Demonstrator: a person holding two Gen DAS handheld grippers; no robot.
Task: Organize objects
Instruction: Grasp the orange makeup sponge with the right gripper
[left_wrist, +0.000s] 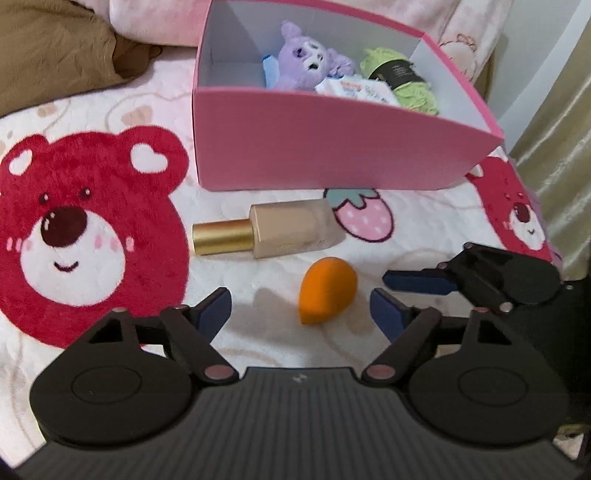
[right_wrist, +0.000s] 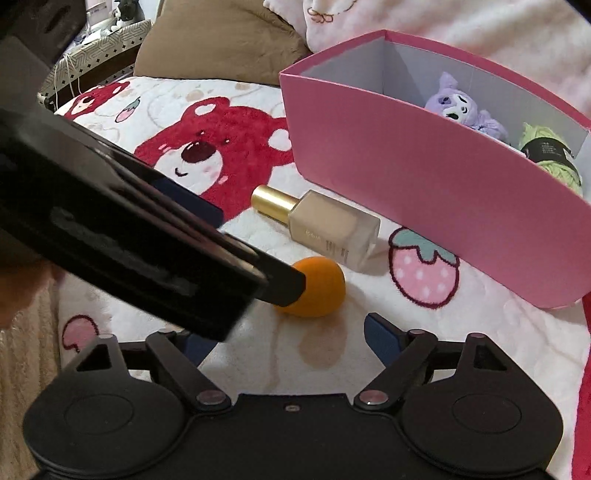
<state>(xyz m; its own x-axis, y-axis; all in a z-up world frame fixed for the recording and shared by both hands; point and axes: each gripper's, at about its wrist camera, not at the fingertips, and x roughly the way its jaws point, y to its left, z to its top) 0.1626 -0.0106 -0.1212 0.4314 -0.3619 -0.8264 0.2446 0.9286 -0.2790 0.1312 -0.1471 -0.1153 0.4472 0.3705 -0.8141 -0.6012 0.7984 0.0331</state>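
Your left gripper (left_wrist: 301, 304) has its fingers spread wide with nothing in them, and the orange makeup sponge (left_wrist: 327, 290) sits on the bed just ahead at 12 o'clock. Your right gripper (right_wrist: 288, 332) is wide and empty too. That sponge looks squishy and light, so I'd pinch it gently across the fat end. At 11 o'clock, the foundation bottle (left_wrist: 295, 232) lies flat: probably glass, slick, heavier. Further out, the pink box (left_wrist: 332, 147) already holds a purple plush (left_wrist: 303, 62), green yarn (left_wrist: 402, 79) and a wipes pack (left_wrist: 356, 88).
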